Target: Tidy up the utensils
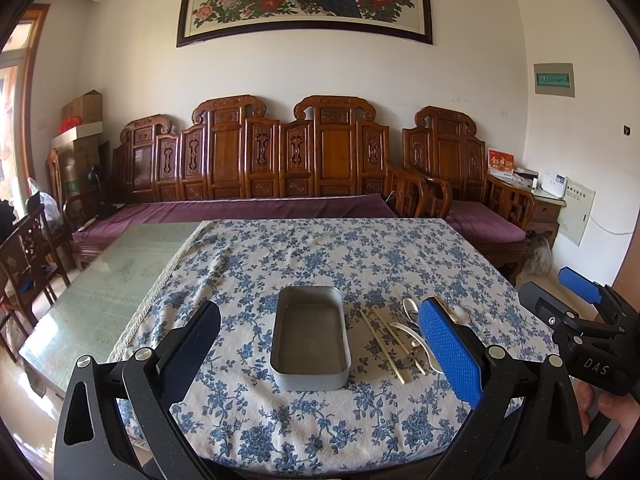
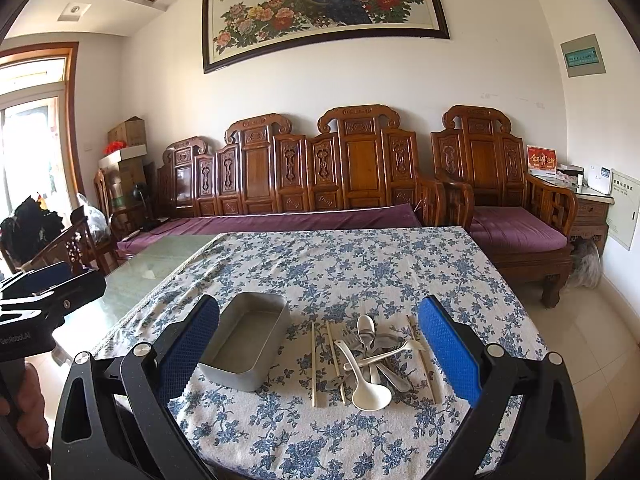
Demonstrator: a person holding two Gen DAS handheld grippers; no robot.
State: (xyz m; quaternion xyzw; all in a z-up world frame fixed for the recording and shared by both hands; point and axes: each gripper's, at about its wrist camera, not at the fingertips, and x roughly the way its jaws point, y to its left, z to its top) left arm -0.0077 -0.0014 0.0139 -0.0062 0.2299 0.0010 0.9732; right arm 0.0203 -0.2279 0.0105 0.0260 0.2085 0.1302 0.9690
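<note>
Utensils [image 2: 366,354] (white spoons, metal spoons, pale chopsticks) lie heaped on the floral tablecloth [image 2: 360,264], just right of an empty metal tin [image 2: 244,344]. Left gripper [image 1: 320,344] and right gripper [image 2: 320,348] both hang above the near edge, jaws spread wide, holding nothing

Home living room: carved sofa [image 1: 256,168]
</note>
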